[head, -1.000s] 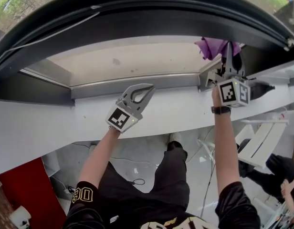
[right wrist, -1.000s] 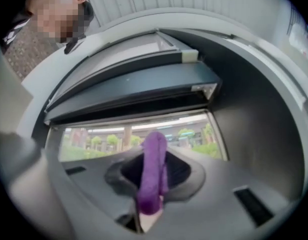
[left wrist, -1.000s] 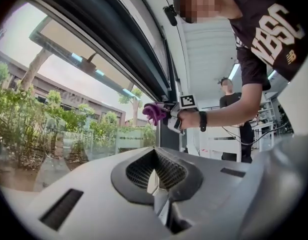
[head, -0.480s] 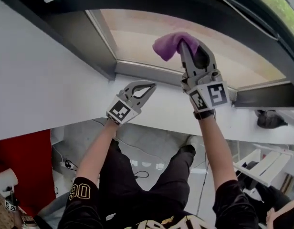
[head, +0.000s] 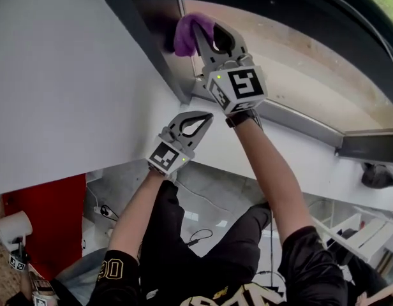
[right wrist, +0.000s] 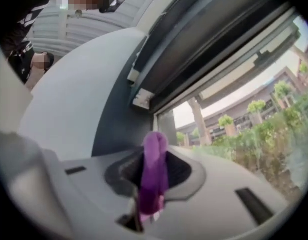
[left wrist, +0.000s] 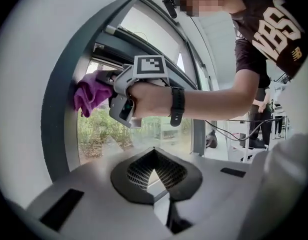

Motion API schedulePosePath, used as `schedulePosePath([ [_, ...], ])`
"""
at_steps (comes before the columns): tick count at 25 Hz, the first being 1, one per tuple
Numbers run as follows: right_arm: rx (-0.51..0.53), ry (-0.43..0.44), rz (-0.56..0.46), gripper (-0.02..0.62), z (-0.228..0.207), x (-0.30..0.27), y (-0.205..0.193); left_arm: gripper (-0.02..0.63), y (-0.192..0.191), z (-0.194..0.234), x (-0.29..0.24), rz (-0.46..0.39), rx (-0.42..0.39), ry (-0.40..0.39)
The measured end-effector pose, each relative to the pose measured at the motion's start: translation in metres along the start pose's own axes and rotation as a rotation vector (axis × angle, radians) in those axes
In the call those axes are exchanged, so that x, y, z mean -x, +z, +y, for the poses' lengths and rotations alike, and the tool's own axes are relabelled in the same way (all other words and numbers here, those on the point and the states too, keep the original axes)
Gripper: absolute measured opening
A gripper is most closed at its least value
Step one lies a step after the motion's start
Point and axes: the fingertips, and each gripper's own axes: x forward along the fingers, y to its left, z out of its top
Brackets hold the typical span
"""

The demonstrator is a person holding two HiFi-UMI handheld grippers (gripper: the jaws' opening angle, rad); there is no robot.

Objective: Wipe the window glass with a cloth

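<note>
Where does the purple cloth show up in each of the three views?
Head view: top, left of centre, purple cloth at the right tool's tip.
Left gripper view: upper left, at the dark window frame's edge.
Right gripper view: bottom centre, pinched between the jaws.
Shared landmark: that dark window frame, in all three.

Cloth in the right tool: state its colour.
Purple; the cloth shows best in the left gripper view.

The pale grey glossy floor (head: 212, 193) beneath the person carries thin black cables (head: 198, 237) looping across it, while the white window ledge (head: 311, 164) under the glass (head: 292, 46) bears a small dark lump (head: 377, 175) near its right end, too blurred to identify.
</note>
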Motion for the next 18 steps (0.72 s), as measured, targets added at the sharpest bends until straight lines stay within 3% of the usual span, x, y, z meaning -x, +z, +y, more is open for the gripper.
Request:
schedulePosePath([
  [3, -0.001, -0.067, 0.010, 0.074, -0.035, 0.032, 0.003, 0.014, -0.004, -0.014, -0.012, 0.010, -0.010, -0.004],
  [7, 0.031, -0.193, 0.017, 0.074, -0.097, 0.117, 0.029, 0.014, -0.006, -0.052, -0.054, -0.002, 0.002, -0.017],
  [12, 0.062, -0.375, 0.059, 0.074, -0.200, 0.259, 0.057, 0.014, 0.005, -0.141, -0.140, -0.030, 0.042, -0.138],
  [18, 0.118, -0.671, 0.106, 0.074, -0.328, 0.430, 0.097, 0.014, 0.015, -0.246, -0.240, -0.081, 0.076, -0.273],
])
